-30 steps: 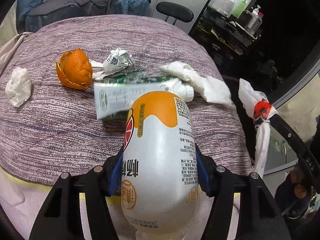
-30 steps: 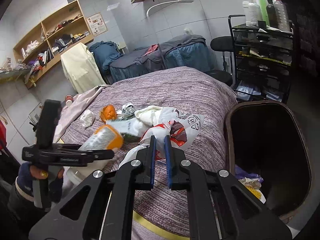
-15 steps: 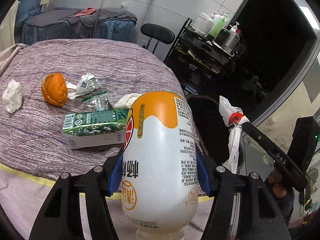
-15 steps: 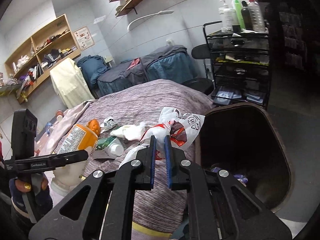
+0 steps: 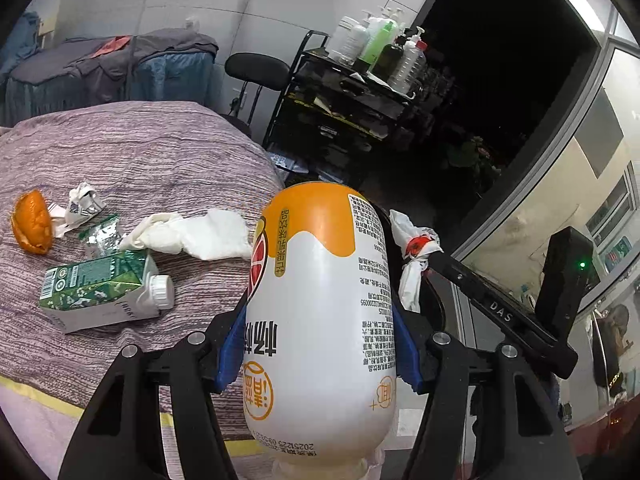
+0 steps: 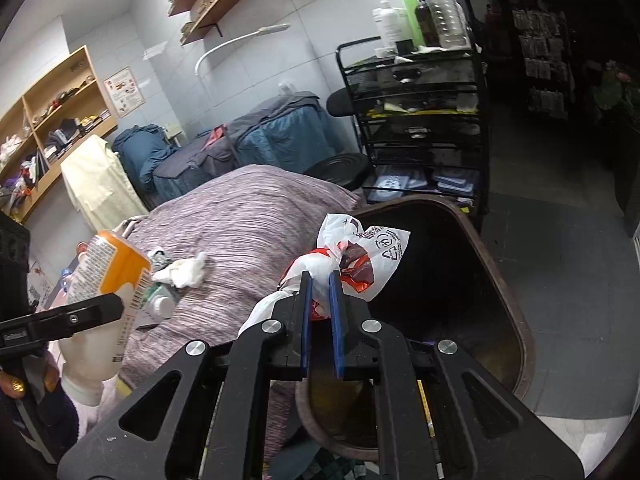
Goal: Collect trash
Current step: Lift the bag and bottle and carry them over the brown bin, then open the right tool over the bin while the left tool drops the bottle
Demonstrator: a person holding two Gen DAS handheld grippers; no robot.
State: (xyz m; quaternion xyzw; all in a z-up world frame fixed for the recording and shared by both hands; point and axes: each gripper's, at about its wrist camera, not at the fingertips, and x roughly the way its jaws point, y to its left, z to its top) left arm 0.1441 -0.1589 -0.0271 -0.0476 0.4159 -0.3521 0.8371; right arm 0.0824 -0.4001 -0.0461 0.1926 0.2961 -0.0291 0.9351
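The left claw (image 5: 320, 344) grips a white and orange bottle (image 5: 320, 312) between its blue pads. The right claw (image 6: 320, 300) is pinched tight on a crumpled white and red plastic bag (image 6: 352, 256). Over the past second both have swung away from the purple-covered bed (image 5: 120, 160) toward the dark brown bin (image 6: 508, 312), so the bag now hangs above the bin's opening; dropping it looks like the next step. Only the left view shows the trash left on the bed: a green carton (image 5: 100, 292), white tissue (image 5: 200, 236), orange peel (image 5: 32, 224) and a crumpled wrapper (image 5: 80, 208). Only the right view shows the bin's open mouth.
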